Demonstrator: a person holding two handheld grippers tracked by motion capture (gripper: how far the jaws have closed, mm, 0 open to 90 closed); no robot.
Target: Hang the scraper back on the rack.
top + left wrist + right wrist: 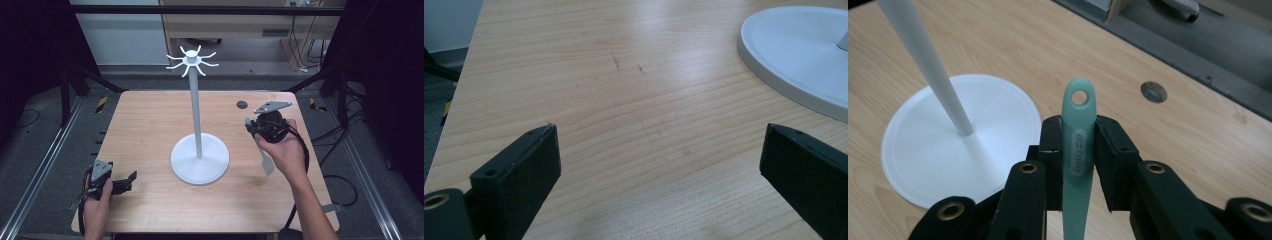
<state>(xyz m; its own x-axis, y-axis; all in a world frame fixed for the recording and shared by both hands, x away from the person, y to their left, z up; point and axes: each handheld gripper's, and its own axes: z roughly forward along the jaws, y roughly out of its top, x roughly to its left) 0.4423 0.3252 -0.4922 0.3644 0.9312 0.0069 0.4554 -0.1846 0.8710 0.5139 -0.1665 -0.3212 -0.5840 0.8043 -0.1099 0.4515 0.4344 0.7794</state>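
Spatula clamped, hole end free for a hook

Your right gripper [1079,165] pinches the green spatula [1078,150] right of the white stand [199,150], hanging hole exposed; your left gripper [659,170] waits wide apart, holding nothing, left of its base

The stand [199,150] stood at the table's [150,125] centre, with the left gripper [131,176] near the edge at eight o'clock from it, the right gripper [248,124] at two o'clock gripping the utensil [1077,150], and a round hole [242,104] beyond at one o'clock.
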